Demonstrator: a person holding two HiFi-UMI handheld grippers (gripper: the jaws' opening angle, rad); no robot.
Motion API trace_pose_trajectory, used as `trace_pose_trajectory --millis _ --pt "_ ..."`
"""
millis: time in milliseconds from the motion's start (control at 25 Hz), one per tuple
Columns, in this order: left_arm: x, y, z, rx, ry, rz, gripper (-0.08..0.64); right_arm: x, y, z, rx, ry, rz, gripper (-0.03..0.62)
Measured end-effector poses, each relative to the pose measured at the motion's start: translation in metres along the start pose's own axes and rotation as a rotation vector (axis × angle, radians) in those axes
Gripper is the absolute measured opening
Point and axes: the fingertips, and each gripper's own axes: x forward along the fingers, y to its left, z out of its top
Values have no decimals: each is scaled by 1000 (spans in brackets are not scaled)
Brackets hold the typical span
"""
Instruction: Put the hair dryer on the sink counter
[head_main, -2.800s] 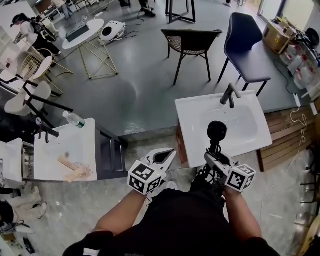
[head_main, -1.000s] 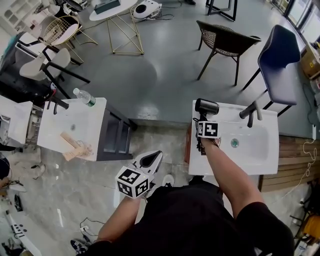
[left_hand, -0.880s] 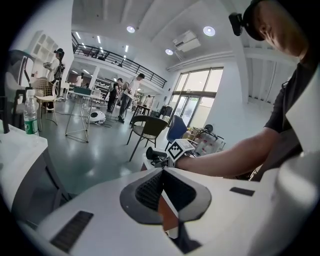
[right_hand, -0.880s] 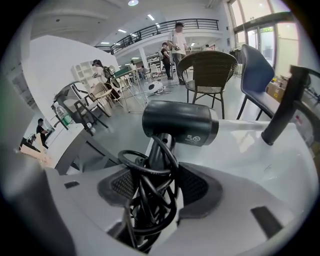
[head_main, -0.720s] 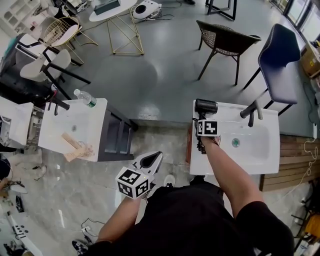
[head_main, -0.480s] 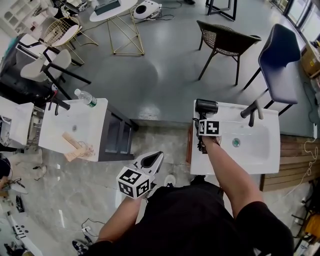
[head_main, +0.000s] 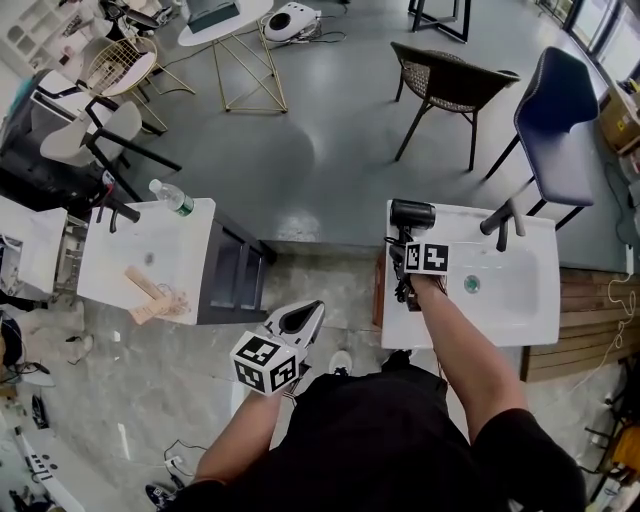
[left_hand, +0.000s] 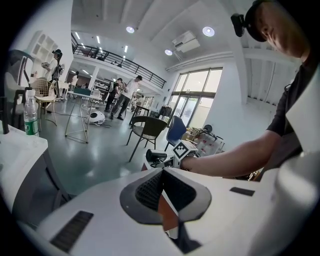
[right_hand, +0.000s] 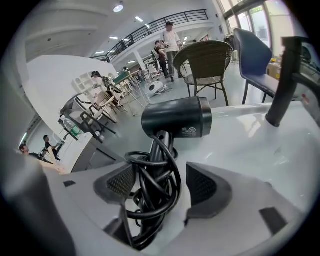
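While just opening wide, straddled with right gripper (right_hand: 159, 181), pads clear, the cord-wound handle of hair dryer (right_hand: 176, 118) | found it black, barrel crosswise, on white sink counter (right_hand: 235, 134), far left corner | held left gripper (left_hand: 161, 186) pressed together, empty.

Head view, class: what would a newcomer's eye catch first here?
The black hair dryer rests at the far left corner of the white sink counter. The right gripper sits just behind it, its jaws having just been opening, with the coiled cord between them, not pressed.
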Motion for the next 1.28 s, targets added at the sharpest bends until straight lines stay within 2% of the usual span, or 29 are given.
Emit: trace_pose_trajectory --millis 520,840,1000,1160,1200,1280 --pt "-2 -18 -4 54 13 -84 0 -37 3 -5 16 -78 9 284" --pt "-6 -30 -14 107 32 -148 0 -82 10 -7 -4 -188 -9 284" --pt "-6 -41 -17 147 40 -198 0 -126 23 -8 2 -305 23 284" --pt "-8 -54 -16 187 42 -250 0 -190 57 -12 15 -482 130 282" --pt "-8 -58 -15 195 41 -263 0 -207 66 -14 16 -529 158 270" --pt "-11 -66 -14 208 40 -292 0 -239 82 -22 21 -606 201 165"
